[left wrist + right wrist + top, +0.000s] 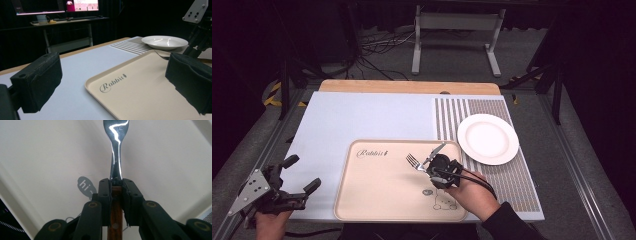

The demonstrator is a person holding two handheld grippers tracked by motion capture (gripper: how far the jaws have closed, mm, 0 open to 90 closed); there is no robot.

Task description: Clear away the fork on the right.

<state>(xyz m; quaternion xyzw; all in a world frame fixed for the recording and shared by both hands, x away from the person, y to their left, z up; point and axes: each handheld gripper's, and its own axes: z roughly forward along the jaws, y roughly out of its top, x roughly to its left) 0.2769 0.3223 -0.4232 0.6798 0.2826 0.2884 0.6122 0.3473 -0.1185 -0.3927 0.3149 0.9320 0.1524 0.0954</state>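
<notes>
While the cream tray (377,195) lies on the pale mat near the front edge of the tabletop (362,117), nothing rests flat in it; a fork (419,161) is held over its right half. Printed on the tray are the word "Rabbit" and a small cartoon figure with a grey "hi" bubble. Beyond the tray's right corner sits a white plate (487,138), bare, on a striped part of the mat.

Over the tray, the right gripper (432,162) is clamped tight on the fork's brown wooden handle, its jaws pressed to both sides, the steel neck and head sticking out past them toward the tray's middle. Off the tray's left side, at the mat's corner, the left gripper (301,174) is spread wide with nothing between its jaws.

Behind the tabletop stand a metal frame and loose cables on the floor.
</notes>
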